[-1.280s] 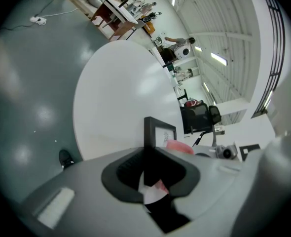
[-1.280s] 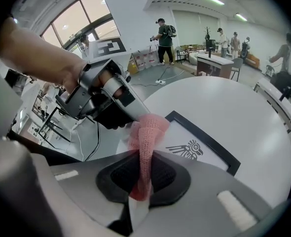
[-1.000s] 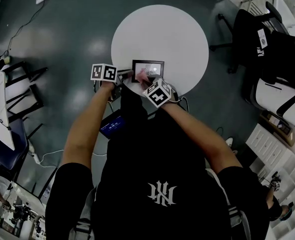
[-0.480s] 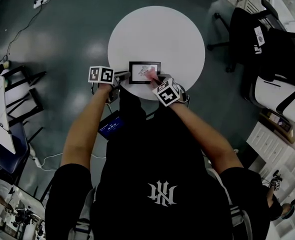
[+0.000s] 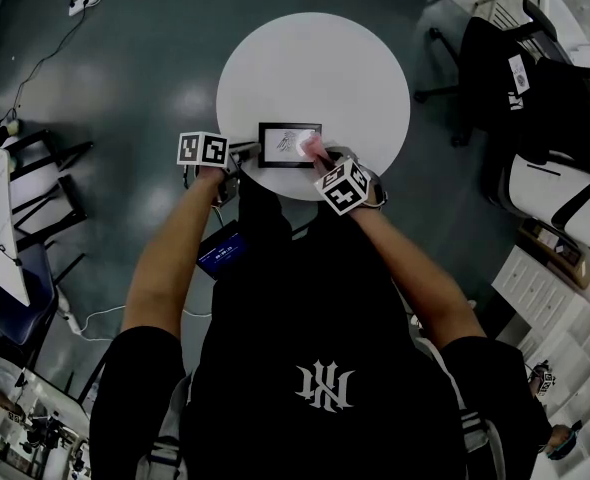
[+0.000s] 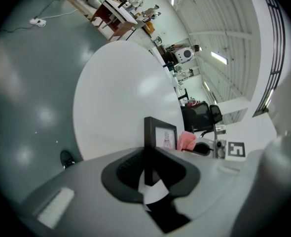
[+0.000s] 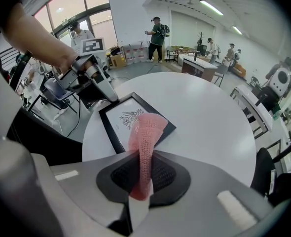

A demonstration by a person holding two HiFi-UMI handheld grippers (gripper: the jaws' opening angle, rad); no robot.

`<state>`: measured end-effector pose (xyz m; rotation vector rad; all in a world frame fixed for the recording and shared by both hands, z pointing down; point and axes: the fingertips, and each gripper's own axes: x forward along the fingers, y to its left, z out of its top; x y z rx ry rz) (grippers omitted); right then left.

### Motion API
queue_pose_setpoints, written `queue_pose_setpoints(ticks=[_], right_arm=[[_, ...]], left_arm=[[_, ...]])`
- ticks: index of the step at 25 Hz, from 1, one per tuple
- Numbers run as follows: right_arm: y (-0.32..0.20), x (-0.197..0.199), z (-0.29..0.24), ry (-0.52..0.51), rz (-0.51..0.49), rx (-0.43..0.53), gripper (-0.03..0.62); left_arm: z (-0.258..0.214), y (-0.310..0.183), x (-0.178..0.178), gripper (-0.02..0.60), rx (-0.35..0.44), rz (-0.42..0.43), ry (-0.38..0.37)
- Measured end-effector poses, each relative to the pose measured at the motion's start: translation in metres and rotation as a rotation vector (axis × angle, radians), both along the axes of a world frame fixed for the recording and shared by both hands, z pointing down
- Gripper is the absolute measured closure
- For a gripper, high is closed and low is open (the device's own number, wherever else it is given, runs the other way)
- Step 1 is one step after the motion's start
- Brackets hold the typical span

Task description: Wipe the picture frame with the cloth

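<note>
Grey-green floor (image 5: 125,78) surrounds a round white table (image 5: 315,63), with a black office chair (image 5: 495,58) off to its right. Near the table's edge closest to the person, a black picture frame (image 5: 280,143) lies flat, a small drawing under its glass. The left gripper (image 5: 245,150) reaches in from the frame's left side, its jaws pressed together on that left edge. The right gripper (image 5: 324,162) comes in at the frame's right end, its jaws pinching a pink cloth (image 5: 313,146). The cloth's free end rests on the right part of the frame's glass.
</note>
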<state>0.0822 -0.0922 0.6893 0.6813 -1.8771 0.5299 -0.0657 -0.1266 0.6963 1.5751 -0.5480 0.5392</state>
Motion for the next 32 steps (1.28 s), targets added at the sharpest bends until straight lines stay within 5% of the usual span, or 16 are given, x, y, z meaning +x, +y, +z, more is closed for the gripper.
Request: queue_pose_setpoints(ticks=[8, 21, 26, 32], right_arm=[[-0.019, 0.027, 0.011, 0.052, 0.069, 0.001, 0.565], [-0.071, -0.005, -0.061, -0.168, 0.14, 0.104, 0.565], [-0.092, -0.018, -0.116, -0.29, 0.178, 0.15, 0.565], [-0.117, -0.033, -0.225, -0.489, 0.091, 0.28, 0.566]], left_arm=[[0.001, 0.0, 0.002, 0.52, -0.001, 0.001, -0.009], [-0.018, -0.005, 0.008, 0.48, 0.08, 0.111, -0.085], [-0.085, -0.026, 0.022, 0.496, 0.232, 0.123, -0.017], [-0.211, -0.065, 0.041, 0.55, 0.565, 0.123, 0.025]])
